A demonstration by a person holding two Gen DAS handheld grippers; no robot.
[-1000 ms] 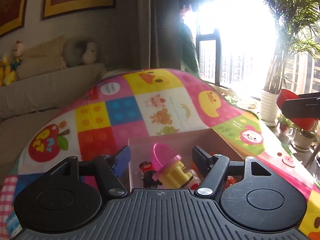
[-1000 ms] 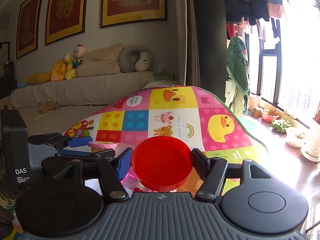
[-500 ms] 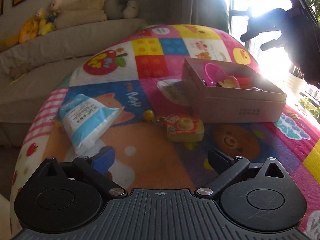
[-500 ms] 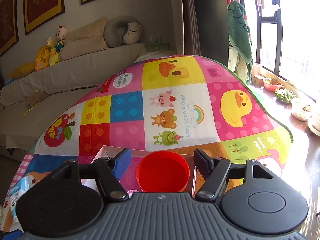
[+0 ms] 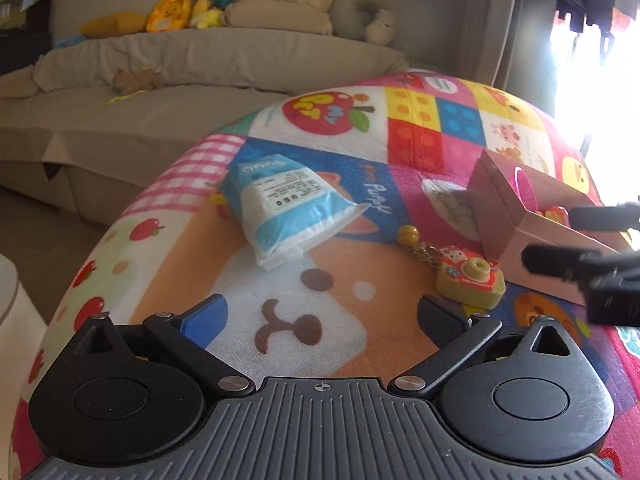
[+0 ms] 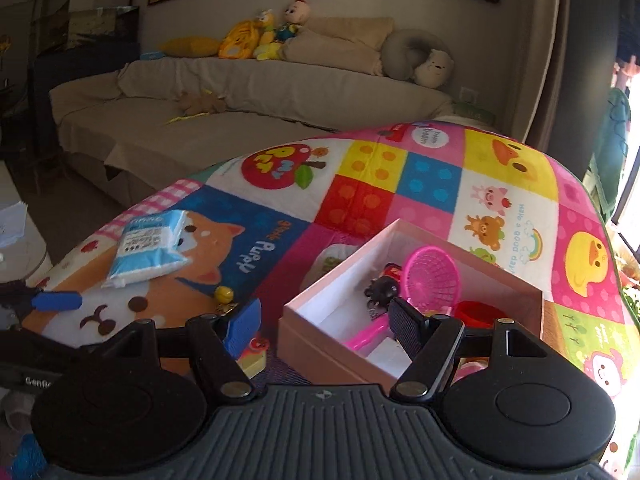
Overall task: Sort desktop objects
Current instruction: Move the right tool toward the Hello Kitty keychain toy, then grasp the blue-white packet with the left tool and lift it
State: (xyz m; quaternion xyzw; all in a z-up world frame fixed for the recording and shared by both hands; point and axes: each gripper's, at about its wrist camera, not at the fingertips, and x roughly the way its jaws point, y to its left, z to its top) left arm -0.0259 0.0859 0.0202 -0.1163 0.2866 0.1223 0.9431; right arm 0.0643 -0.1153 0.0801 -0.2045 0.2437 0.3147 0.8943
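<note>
So I'm over this colourful cartoon play mat (image 5: 280, 288). Lying right on it: a blue-and-white tissue pack (image 5: 286, 204), a yellow toy camera keychain (image 5: 470, 280) just beside the pink cardboard box (image 6: 320, 344), and that's near the mat's middle.

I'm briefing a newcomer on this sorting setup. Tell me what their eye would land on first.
First the loud cartoon patchwork mat covering the table. Next the open pink box on its right side, holding a pink mesh basket and a red cup. Left of the box lie a blue-and-white tissue pack and a yellow toy-camera keychain, with both grippers open.
</note>
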